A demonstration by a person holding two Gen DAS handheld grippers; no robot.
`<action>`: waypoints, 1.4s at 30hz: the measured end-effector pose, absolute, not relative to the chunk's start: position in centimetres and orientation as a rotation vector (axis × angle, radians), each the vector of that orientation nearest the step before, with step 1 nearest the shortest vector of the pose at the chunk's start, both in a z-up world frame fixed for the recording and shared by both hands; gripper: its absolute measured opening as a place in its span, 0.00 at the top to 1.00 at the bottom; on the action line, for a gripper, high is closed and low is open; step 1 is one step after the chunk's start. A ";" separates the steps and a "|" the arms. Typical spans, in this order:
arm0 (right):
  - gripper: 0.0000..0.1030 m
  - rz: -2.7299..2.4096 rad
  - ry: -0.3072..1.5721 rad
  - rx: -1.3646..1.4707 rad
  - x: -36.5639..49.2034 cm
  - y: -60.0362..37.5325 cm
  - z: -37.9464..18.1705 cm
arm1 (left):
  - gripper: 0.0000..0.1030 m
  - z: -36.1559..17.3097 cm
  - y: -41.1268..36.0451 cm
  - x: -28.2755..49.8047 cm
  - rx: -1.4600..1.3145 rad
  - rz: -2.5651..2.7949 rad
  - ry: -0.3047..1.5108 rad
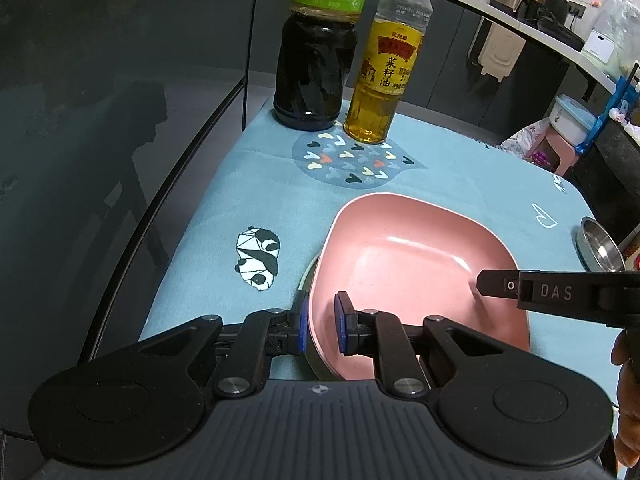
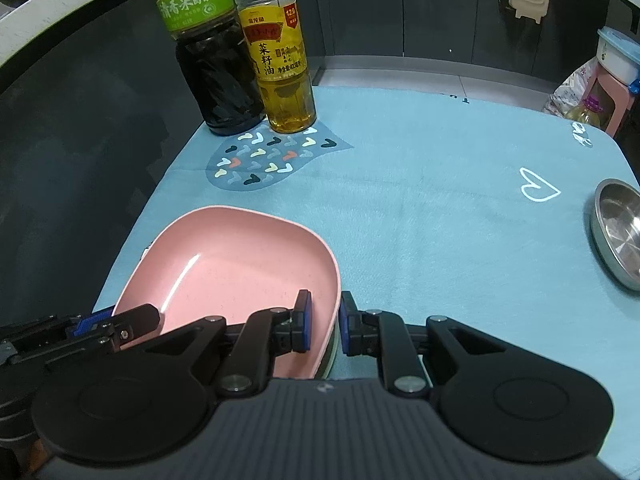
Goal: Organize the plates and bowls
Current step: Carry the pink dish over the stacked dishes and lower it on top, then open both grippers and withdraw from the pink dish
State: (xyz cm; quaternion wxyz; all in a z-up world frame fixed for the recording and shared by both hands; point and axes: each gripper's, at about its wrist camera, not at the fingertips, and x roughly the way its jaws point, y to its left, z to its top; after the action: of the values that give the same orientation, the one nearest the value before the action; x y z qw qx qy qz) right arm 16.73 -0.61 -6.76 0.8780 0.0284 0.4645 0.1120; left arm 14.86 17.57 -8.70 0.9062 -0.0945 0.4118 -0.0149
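A pink square plate [image 1: 416, 264] [image 2: 240, 256] is held near the front of the blue tablecloth, resting on or just above a pale greenish dish whose edge [image 1: 310, 276] shows beneath it. My left gripper [image 1: 323, 322] is shut on the plate's left rim, one blue pad outside and one inside. My right gripper [image 2: 325, 322] is shut on the plate's right rim in the same way. In the left wrist view the right gripper's finger [image 1: 496, 282] reaches in over the plate. A steel bowl [image 2: 618, 232] [image 1: 600, 246] sits at the cloth's right edge.
A dark vinegar bottle [image 1: 316, 60] [image 2: 208, 56] and a yellow oil bottle [image 1: 380, 76] [image 2: 280, 60] stand at the back of the blue tablecloth [image 2: 440, 208]. A dark glass surface [image 1: 100, 120] lies to the left. Cabinets and a pink stool [image 1: 556, 148] stand beyond the table.
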 end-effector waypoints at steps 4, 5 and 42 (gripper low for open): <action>0.87 0.235 0.977 0.063 17.0 -0.6 -7.1 | 0.89 -9.1 17.8 15.2 -0.204 -0.032 0.864; 0.87 0.235 0.977 0.062 17.1 -0.6 -7.1 | 0.89 -9.1 17.8 15.3 -0.204 -0.033 0.866; 0.87 0.241 0.911 0.081 15.8 -3.0 -4.7 | 0.85 -5.5 15.6 13.7 -0.144 -0.080 0.786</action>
State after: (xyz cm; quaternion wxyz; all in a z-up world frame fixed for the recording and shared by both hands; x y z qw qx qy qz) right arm 15.81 -2.98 -4.71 0.8903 0.0392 0.4386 0.1160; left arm 13.71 15.55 -5.51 0.9204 -0.0701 0.3827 -0.0387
